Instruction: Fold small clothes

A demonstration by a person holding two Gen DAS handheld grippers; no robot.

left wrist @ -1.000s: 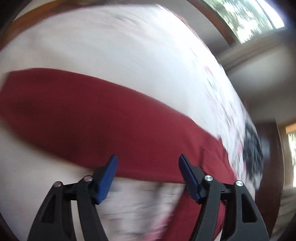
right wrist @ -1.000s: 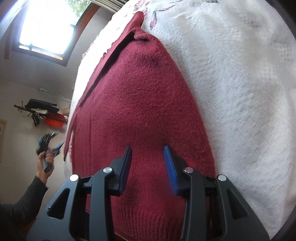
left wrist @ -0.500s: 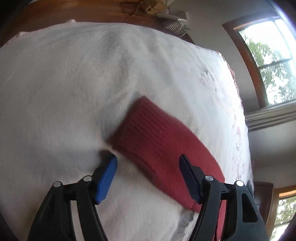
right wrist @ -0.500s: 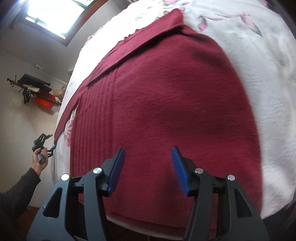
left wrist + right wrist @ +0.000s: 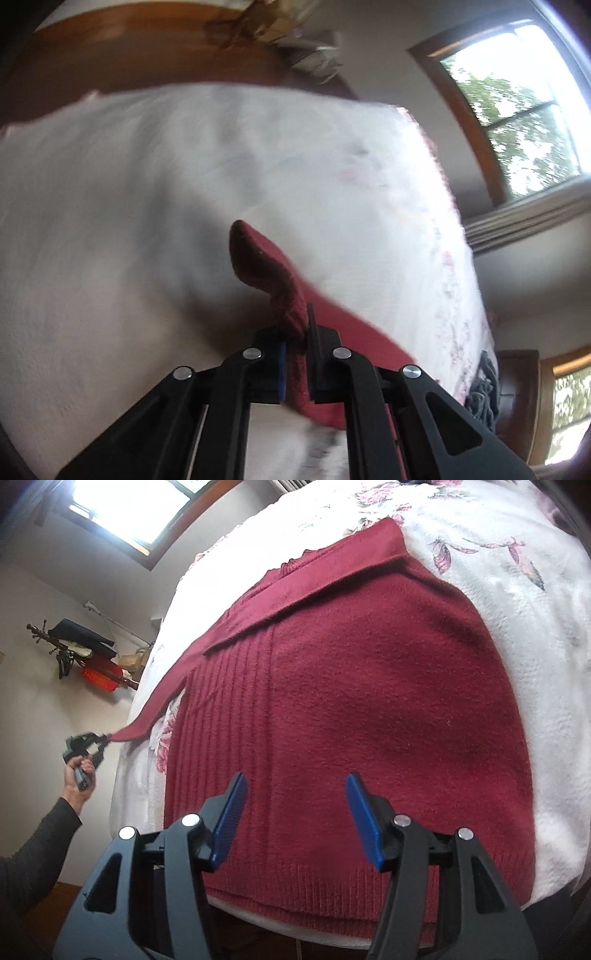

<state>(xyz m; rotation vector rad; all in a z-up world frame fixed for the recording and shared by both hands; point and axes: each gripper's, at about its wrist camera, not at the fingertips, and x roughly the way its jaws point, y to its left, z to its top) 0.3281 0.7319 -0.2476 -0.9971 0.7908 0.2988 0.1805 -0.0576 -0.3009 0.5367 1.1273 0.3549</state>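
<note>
Right wrist view, nearest first: the right gripper (image 5: 295,819) hovers over the hem end of the dark red knitted sweater (image 5: 351,701), blue-padded jaws spread wide with nothing between them. It touches no fabric that I can see. Judgement: it is waiting above the hem, probably to pin or lift that edge once the sleeve is dealt with.

The sweater lies flat, spread on the white bedspread with pink floral print (image 5: 517,609), ribbed hem at the near edge of the bed and overhanging it slightly, collar end farther off. One long sleeve (image 5: 258,602) lies folded diagonally across the upper body.

Farther left, the other sleeve runs off the side of the bed, drawn into a taut strip. Its cuff (image 5: 266,258) is pinched in the left gripper (image 5: 88,744), held by a hand (image 5: 75,771) in a dark sleeve, well apart from the bed edge. Left wrist view confirms: jaws pressed together on a bunch of red knit, with the cuff end standing up past the fingertips. Judgement: the sleeve is held out straight to take up slack before it is carried over the body, so folding is at an early stage.

Beyond: wooden headboard (image 5: 147,55), window (image 5: 517,122), blurred. A dark grey crumpled garment (image 5: 484,395) lies at the far bed edge.

Containers: a red basket-like item on a wall rack (image 5: 99,675); contents cannot be made out.
</note>
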